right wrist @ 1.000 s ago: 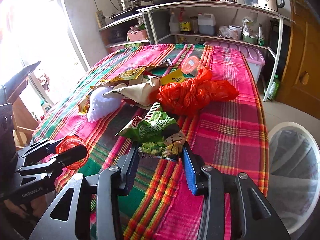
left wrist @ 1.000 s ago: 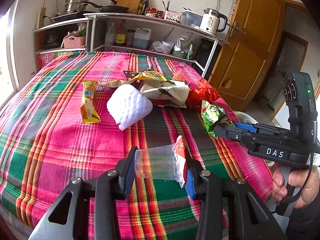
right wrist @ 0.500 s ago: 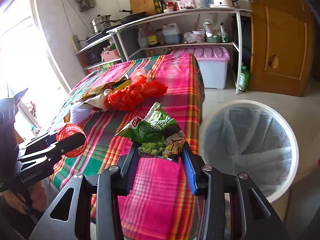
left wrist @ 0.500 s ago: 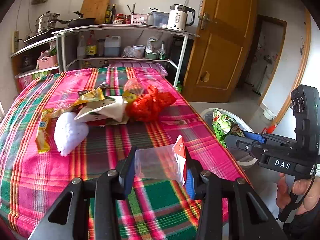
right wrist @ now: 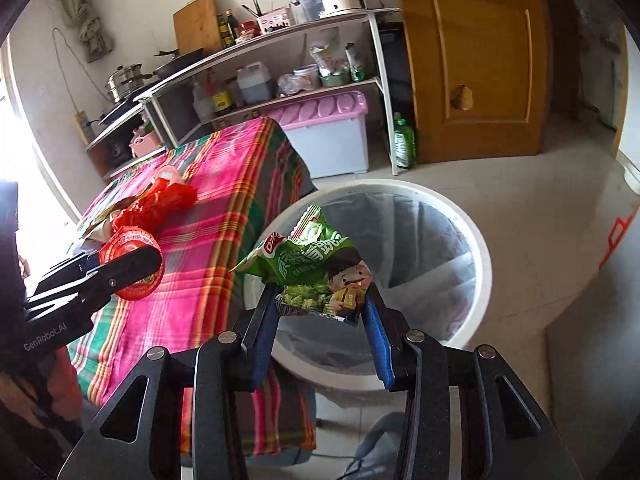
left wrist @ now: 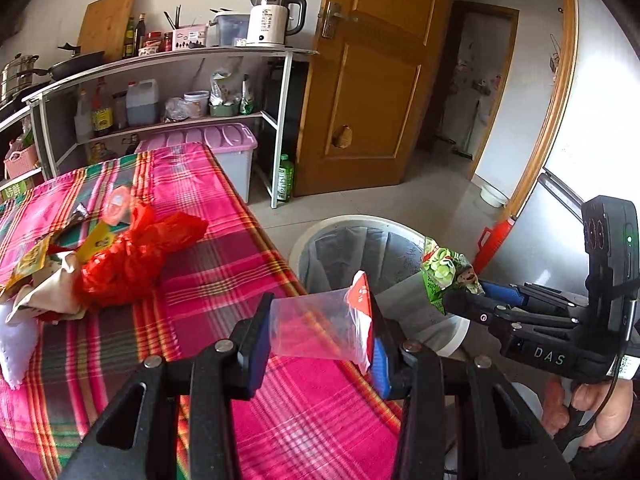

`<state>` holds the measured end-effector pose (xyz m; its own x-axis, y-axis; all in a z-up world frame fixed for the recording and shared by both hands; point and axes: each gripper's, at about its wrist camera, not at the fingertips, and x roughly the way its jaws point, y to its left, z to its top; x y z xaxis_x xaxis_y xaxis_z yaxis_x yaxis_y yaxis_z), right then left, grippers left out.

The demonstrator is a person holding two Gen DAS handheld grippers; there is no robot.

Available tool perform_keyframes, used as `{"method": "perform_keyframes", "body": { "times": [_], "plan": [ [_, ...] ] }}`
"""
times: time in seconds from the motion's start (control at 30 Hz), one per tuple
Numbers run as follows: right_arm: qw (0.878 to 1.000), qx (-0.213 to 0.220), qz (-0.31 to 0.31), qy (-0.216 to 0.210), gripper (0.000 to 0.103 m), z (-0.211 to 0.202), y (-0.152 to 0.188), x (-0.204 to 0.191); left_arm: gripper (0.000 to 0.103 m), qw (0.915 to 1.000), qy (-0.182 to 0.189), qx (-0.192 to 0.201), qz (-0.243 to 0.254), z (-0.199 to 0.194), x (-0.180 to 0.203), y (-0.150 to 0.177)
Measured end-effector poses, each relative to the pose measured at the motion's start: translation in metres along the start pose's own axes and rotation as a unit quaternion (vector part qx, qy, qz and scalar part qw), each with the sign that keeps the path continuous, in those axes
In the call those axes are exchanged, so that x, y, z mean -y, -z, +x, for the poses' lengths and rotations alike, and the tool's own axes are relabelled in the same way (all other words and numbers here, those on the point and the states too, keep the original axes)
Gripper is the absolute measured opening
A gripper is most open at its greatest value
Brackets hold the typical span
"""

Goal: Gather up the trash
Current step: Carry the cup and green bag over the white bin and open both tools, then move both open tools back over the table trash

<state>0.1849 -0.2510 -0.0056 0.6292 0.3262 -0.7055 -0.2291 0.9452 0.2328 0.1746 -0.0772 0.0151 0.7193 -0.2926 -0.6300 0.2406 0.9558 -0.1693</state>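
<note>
Left wrist view: our left gripper (left wrist: 320, 330) squeezes a clear plastic cup (left wrist: 316, 328) lying sideways, its red torn lid (left wrist: 362, 300) against the right pad.
Cup's place: low in the middle, over the table's edge, with the white trash bin (left wrist: 304, 240) just past it at 1 o'clock.
Right gripper from here: at 3 o'clock, our right gripper (left wrist: 460, 292) pinches a green snack bag (left wrist: 444, 272) over the bin, and a hand (left wrist: 592, 412) holds its handle.
Table: a pink and green plaid cloth (left wrist: 224, 264) covers it. A red plastic bag (left wrist: 132, 256) and more wrappers (left wrist: 44, 264) lie at 9 o'clock.
Right wrist view: our right gripper (right wrist: 322, 308) grips the green snack bag (right wrist: 316, 264) by its bottom edge.
Bag's place: right over the white trash bin (right wrist: 480, 264), which has a liner inside.
Left gripper from here: at 9 o'clock, over the plaid cloth (right wrist: 208, 256), our left gripper (right wrist: 132, 264) holds the cup, whose round red lid (right wrist: 132, 244) faces us.
</note>
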Motion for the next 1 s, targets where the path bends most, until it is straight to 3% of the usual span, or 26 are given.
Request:
{"method": "perform_keyframes", "body": {
  "times": [0.47, 0.6, 0.73, 1.0],
  "plan": [
    [0.998, -0.032, 0.036, 0.032, 0.043, 0.026, 0.007, 0.050, 0.043, 0.9983, 0.038, -0.042, 0.015, 0.060, 0.031, -0.015],
    [0.998, -0.040, 0.038, 0.034, 0.048, 0.032, 0.008, 0.056, 0.052, 0.9972, 0.045, -0.060, 0.009, 0.071, 0.033, -0.017],
    [0.997, -0.048, 0.039, 0.037, 0.052, 0.037, 0.011, 0.059, 0.053, 0.9959, 0.051, -0.074, 0.001, 0.078, 0.034, -0.015],
    [0.998, -0.031, 0.040, 0.038, 0.052, 0.026, 0.012, 0.057, 0.053, 0.9972, 0.050, -0.056, -0.001, 0.066, 0.031, -0.015]
  ]
}}
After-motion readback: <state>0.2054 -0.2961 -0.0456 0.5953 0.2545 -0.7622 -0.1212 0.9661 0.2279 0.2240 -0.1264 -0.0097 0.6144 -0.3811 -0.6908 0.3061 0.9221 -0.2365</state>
